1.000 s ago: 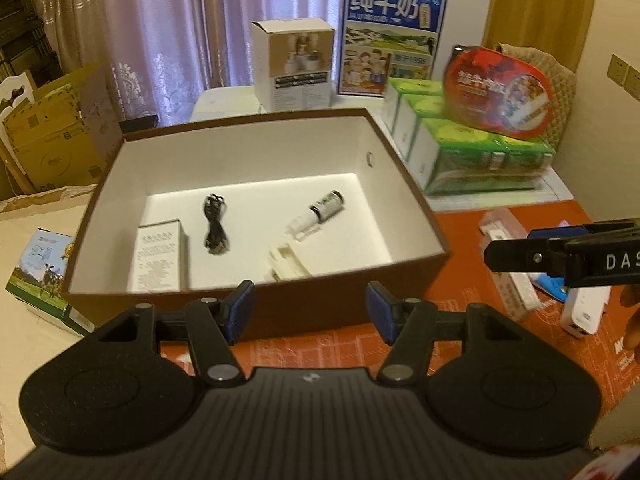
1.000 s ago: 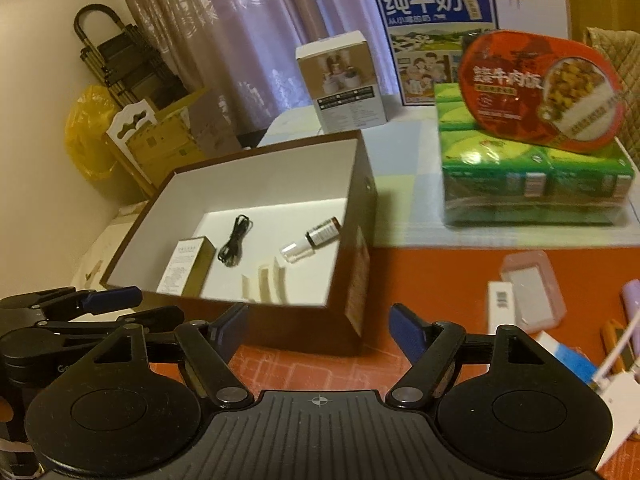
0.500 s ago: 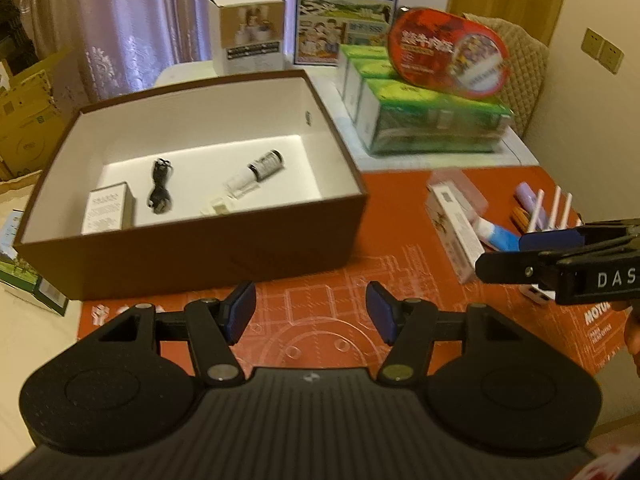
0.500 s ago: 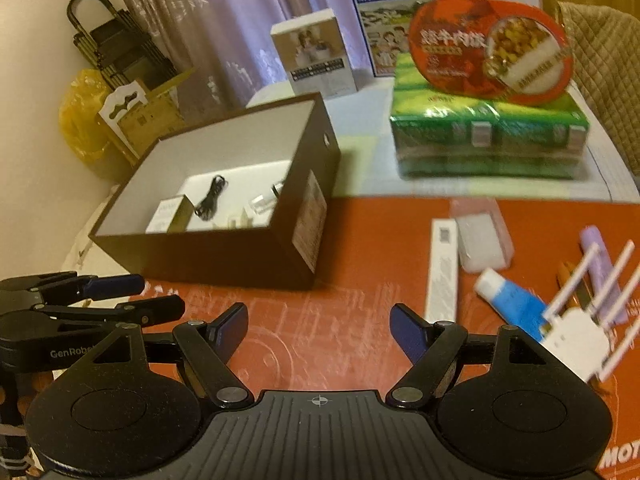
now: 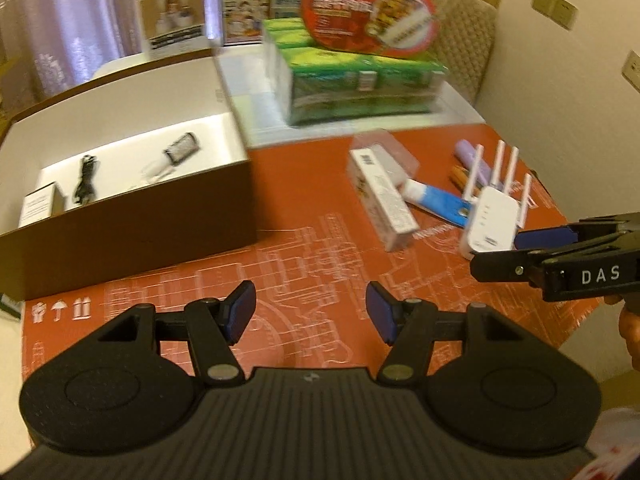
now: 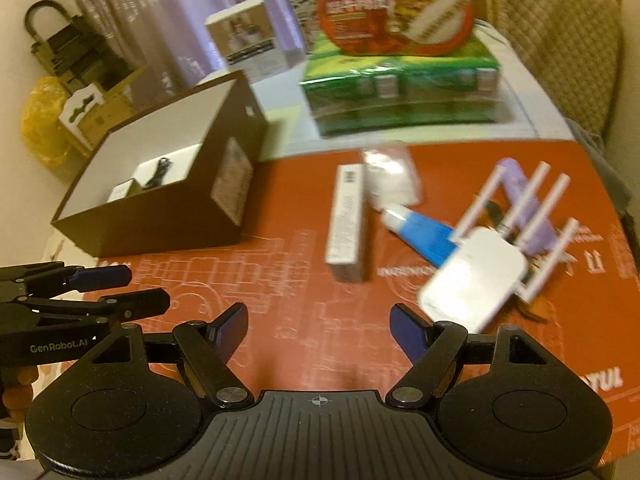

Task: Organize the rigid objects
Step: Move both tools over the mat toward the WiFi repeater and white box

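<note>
A brown open box [image 5: 132,216] [image 6: 160,216] stands at the left on the red mat and holds a cable [image 5: 85,178], a small bottle [image 5: 182,151] and a small white carton [image 5: 38,208]. On the mat to the right lie a long white carton [image 5: 384,196] [image 6: 347,220], a blue tube [image 5: 436,200] [image 6: 416,228], a white router with antennas [image 5: 490,216] [image 6: 476,276], a clear plastic case [image 6: 392,176] and a purple item [image 5: 474,158]. My left gripper [image 5: 310,312] is open and empty over the mat. My right gripper [image 6: 318,332] is open and empty, just short of the router.
Green carton packs [image 5: 360,84] with a red food tray [image 5: 368,16] on top stand behind the mat. A white product box [image 5: 174,20] and a milk carton box stand further back. The mat's right edge is the table edge. Cardboard and a yellow bag [image 6: 40,124] lie left.
Both grippers have swung right and drawn back from the box, toward the loose objects on the mat. The router is now close before my right gripper. Both stay open.
</note>
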Available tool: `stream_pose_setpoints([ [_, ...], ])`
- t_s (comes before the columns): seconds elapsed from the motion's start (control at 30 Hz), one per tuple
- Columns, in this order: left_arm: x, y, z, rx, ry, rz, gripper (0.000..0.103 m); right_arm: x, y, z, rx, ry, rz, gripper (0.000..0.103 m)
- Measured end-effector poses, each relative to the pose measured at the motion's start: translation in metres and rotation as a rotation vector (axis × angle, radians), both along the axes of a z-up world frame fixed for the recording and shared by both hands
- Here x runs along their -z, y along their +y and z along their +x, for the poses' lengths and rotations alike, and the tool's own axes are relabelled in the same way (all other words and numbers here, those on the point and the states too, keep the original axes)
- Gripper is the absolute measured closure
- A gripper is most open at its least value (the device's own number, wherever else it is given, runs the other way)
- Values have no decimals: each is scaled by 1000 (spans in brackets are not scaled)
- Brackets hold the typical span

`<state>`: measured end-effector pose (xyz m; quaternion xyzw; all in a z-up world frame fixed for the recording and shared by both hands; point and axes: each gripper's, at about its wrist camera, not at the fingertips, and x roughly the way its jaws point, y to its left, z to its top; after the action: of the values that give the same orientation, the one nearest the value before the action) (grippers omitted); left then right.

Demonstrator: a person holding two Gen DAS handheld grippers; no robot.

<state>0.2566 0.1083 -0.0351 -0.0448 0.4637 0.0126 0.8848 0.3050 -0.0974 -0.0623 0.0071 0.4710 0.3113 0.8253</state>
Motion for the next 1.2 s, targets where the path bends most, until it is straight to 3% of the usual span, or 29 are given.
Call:
stream_pose_setpoints([
  [0.6,21,-62,47,177,25,-1,46,13,-70,11,234,63,-44,28],
  [1.2,57,-70,108,234,51,13,46,43,-52,50,403,101,-82,28],
])
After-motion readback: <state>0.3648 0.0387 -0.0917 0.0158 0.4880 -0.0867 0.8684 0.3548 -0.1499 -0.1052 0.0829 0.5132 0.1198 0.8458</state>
